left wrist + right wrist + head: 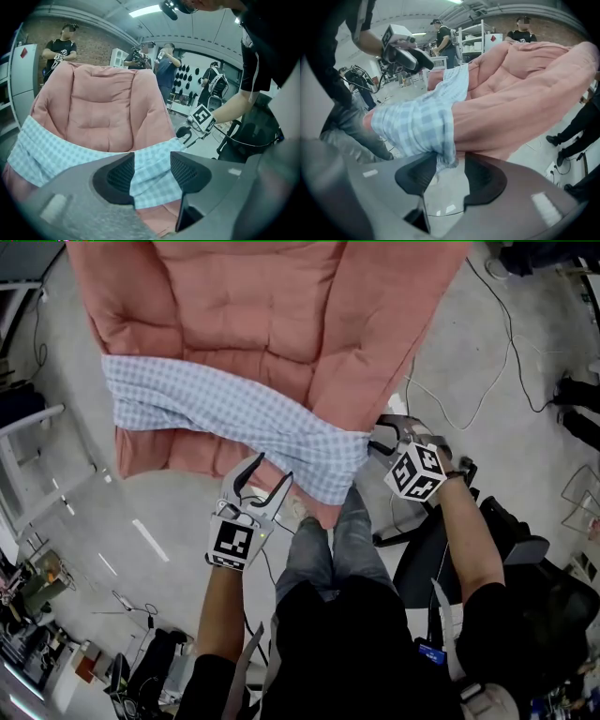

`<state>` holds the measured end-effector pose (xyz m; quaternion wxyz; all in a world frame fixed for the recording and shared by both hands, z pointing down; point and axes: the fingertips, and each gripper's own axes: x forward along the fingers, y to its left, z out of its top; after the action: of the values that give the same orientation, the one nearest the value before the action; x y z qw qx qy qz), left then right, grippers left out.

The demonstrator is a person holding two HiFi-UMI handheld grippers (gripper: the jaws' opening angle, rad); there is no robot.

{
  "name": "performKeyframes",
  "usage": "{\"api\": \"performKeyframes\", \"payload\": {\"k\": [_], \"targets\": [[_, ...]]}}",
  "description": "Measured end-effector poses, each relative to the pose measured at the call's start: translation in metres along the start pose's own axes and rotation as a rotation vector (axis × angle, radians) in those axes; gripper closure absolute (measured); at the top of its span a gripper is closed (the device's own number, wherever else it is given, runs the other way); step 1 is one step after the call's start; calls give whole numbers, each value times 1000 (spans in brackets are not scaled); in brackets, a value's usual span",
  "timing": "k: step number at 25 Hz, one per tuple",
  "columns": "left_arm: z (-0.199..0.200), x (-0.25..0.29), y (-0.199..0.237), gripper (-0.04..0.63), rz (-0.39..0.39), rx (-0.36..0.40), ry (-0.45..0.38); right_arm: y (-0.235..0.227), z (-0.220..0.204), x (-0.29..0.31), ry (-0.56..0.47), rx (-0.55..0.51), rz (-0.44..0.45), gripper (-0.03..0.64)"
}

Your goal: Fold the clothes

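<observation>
Cushion (244, 315) pink, over grey floor (469, 362); checked cloth (234, 418) across it; left gripper (272, 468), right gripper (373, 442) both released.

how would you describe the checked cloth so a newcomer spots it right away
Find the big pink quilted cushion filling the top of the head view. Across its lower part lies a long band of cloth. It is the only blue-and-white checked thing, against plain pink.

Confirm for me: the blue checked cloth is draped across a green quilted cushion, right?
Not quite: the quilted cushion is pink, not green. The blue checked cloth is indeed draped across it, as the head view shows.
</observation>
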<state>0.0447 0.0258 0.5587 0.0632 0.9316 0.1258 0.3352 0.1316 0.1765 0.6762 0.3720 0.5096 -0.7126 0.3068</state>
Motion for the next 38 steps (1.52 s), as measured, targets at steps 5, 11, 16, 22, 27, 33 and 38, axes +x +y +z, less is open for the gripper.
{"api": "performKeyframes", "payload": {"k": [5, 11, 16, 22, 27, 33, 38], "targets": [[-5, 0, 2, 345, 6, -10, 20, 7, 1, 3, 18, -68, 24, 498], [4, 9, -3, 345, -30, 12, 40, 4, -7, -26, 45, -45, -92, 571], [16, 17, -4, 344, -80, 108, 94, -3, 10, -85, -12, 20, -252, 578], [27, 10, 0, 344, -118, 161, 164, -3, 37, -159, -41, 14, -414, 580], [29, 3, 14, 344, -101, 257, 191, 1, 61, -202, -49, 71, -510, 580], [50, 10, 52, 342, -93, 437, 203, -1, 82, -219, -12, 102, -588, 580], [48, 14, 57, 337, -170, 640, 259, -2, 94, -239, 9, 181, -676, 580]]}}
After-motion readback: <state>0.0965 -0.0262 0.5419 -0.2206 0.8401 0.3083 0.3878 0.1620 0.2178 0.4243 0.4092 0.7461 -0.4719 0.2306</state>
